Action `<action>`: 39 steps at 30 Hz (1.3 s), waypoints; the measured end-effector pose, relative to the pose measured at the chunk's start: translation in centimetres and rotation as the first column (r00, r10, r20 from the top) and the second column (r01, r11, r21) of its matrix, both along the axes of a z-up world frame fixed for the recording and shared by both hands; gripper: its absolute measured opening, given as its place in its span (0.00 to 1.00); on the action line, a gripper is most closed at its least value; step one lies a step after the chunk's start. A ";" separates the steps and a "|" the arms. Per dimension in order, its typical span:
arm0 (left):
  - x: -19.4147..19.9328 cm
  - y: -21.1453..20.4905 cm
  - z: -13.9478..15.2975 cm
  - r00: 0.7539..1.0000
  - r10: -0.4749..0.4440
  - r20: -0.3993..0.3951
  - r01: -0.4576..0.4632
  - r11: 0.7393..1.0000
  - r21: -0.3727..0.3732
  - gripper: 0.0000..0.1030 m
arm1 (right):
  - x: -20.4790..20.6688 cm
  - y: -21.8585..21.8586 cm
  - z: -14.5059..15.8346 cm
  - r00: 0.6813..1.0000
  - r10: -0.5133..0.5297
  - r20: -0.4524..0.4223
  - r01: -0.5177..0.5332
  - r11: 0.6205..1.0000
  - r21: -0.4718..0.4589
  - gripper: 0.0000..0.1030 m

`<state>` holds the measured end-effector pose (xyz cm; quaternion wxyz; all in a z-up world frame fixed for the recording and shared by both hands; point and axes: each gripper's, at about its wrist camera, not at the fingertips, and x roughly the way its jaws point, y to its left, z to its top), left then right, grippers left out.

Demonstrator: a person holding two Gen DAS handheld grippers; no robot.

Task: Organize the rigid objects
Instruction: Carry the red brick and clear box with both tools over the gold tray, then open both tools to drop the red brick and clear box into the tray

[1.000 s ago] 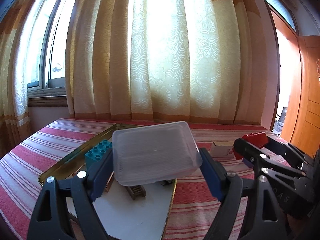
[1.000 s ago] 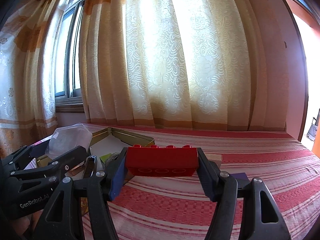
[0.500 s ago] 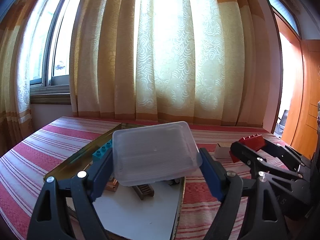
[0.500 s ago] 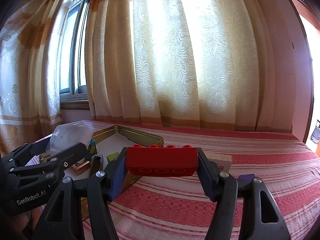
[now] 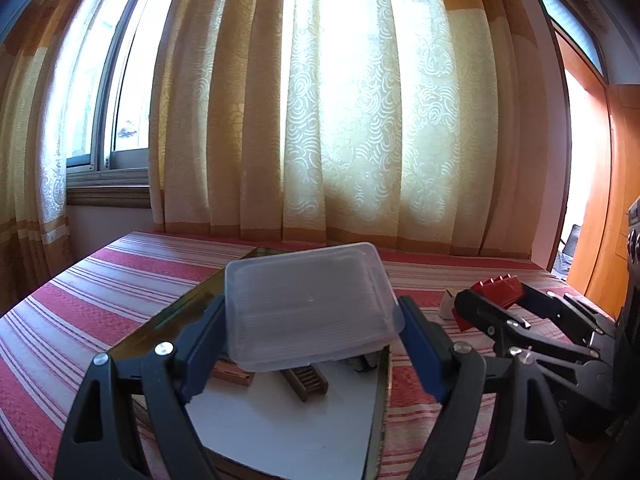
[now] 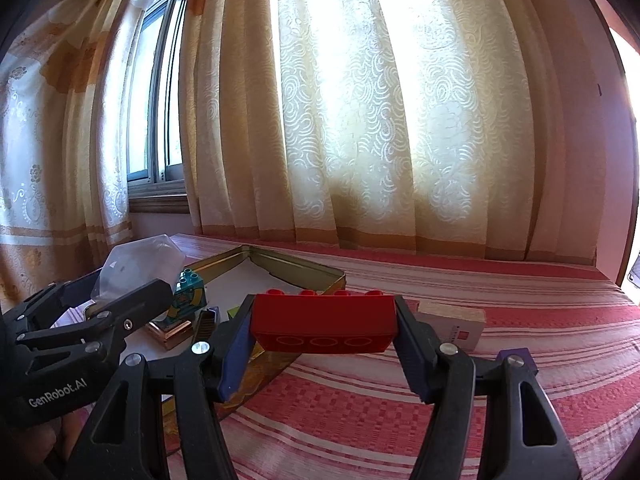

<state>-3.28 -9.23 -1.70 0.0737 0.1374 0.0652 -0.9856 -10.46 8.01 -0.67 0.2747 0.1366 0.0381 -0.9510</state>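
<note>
My left gripper (image 5: 310,334) is shut on a clear plastic box (image 5: 308,306) and holds it above a gold-rimmed metal tray (image 5: 280,428). The tray holds a brown comb-like piece (image 5: 306,380) and a copper block (image 5: 232,374). My right gripper (image 6: 322,336) is shut on a red building brick (image 6: 322,324), held above the striped cloth just right of the tray (image 6: 304,270). The right wrist view also shows the left gripper (image 6: 132,294) with the clear box (image 6: 136,262), a teal brick (image 6: 190,298) and the copper block (image 6: 170,330) in the tray. The red brick (image 5: 496,294) shows at right in the left wrist view.
A white and tan box (image 6: 452,324) and a purple block (image 6: 520,358) lie on the red striped tablecloth (image 6: 400,420) to the right of the tray. Curtains (image 5: 360,120) and a window (image 5: 104,92) stand behind the table. A wooden door (image 5: 608,240) is at right.
Both grippers have risen and tilted a little with their loads. The teal brick is now hidden behind the clear box in the left wrist view. Both grips are unchanged.
</note>
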 end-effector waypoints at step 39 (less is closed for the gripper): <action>-2.0 -1.9 0.4 0.986 0.077 0.149 -0.071 0.996 -0.047 1.00 | -3.8 -4.0 -0.3 0.967 0.190 0.172 -0.201 0.979 0.045 0.77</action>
